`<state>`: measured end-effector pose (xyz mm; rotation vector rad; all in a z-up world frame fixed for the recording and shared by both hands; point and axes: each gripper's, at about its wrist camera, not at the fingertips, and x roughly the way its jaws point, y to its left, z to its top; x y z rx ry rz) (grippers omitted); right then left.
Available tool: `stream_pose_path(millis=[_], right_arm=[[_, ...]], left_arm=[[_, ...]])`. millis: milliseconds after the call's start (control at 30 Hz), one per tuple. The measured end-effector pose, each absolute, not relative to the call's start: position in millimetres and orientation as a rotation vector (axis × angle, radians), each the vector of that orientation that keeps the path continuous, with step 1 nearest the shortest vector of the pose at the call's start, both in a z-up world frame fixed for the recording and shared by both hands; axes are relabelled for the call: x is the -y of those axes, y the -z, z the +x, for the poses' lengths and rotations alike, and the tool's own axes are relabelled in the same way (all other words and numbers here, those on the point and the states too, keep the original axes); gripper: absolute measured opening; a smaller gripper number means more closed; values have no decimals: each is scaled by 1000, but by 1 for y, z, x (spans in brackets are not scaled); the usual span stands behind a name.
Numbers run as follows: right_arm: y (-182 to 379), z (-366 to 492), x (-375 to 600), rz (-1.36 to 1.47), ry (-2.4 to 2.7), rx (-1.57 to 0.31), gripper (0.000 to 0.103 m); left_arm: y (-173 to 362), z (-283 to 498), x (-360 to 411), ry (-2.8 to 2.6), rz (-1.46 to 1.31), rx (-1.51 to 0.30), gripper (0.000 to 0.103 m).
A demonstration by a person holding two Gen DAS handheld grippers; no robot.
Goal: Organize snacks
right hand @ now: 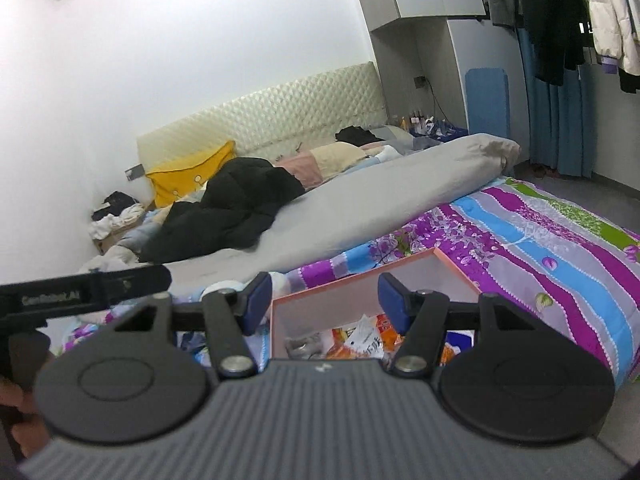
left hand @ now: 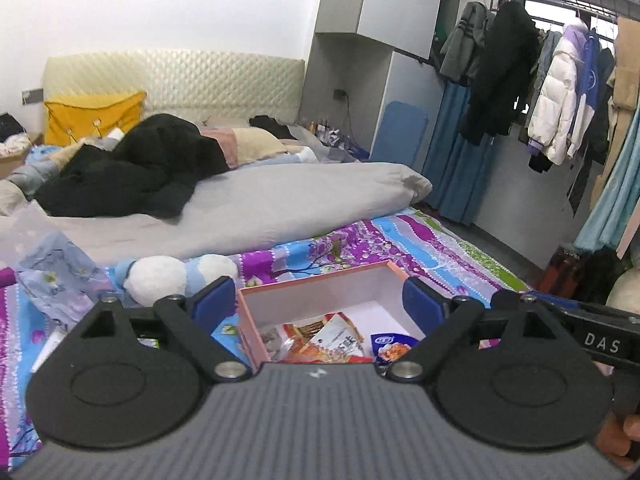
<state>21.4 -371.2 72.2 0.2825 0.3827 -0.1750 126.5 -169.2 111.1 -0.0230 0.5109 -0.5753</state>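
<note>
A pink open box (left hand: 256, 332) with a white inside lies on the flowered bedsheet (left hand: 400, 240). Several snack packets lie in it: an orange-red one (left hand: 320, 340) and a blue one (left hand: 390, 346). My left gripper (left hand: 320, 302) is open and empty above the box's near side. In the right wrist view the same box (right hand: 280, 320) holds orange packets (right hand: 360, 338). My right gripper (right hand: 324, 300) is open and empty over it. The body of each gripper hides the box's near part.
A white and blue plush toy (left hand: 160, 276) and a crumpled plastic bag (left hand: 52, 272) lie left of the box. A grey duvet (left hand: 260, 200) and black jacket (left hand: 132, 168) lie behind. Coats (left hand: 560, 92) hang at right. The sheet's edge drops off at right (right hand: 624, 360).
</note>
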Motion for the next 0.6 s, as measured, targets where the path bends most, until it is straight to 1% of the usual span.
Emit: stream_pose_path(millis=[267,600], right_arm=[[-50,-13,344,271,171,-406,61],[-20,-49,331,214,193,-432,61]], left_arm=[[-90,83,141,562,-35,-532,93],[-51,50,141,582,45,-577,93]])
